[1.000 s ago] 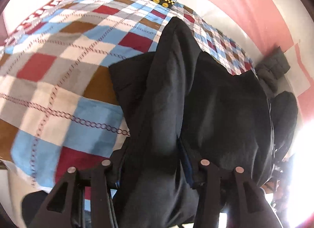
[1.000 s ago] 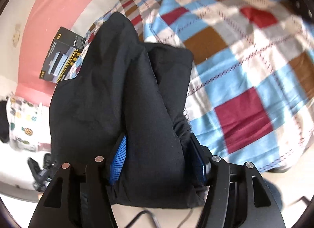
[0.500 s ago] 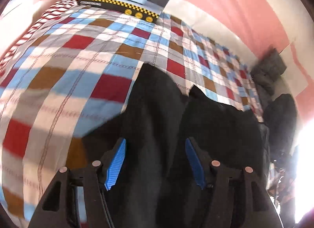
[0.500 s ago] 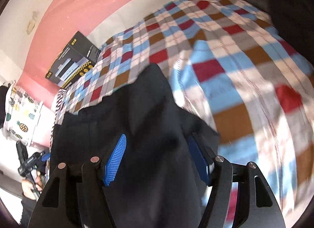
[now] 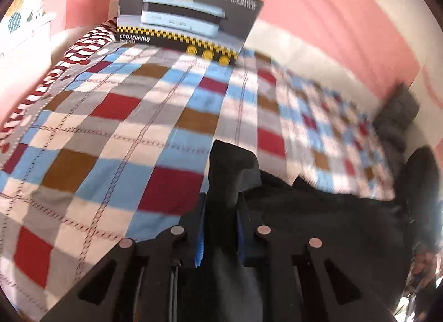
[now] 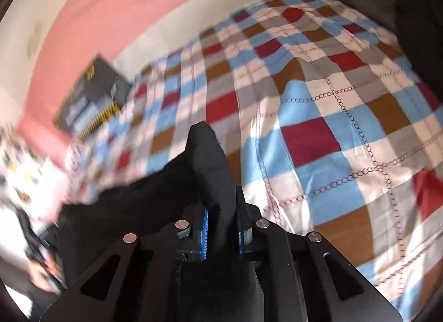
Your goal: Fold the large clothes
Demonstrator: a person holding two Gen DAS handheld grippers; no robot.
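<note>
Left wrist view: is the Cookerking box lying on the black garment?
No, the box stands at the checked bedspread's far end, apart from the black garment.

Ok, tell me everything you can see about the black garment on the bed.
The black garment is plain, matte, soft cloth, with no print visible. It lies bunched on the checked bedspread. A raised fold of it sits between the closing jaws of the left gripper, another between those of the right gripper. Its full shape is hidden.
</note>
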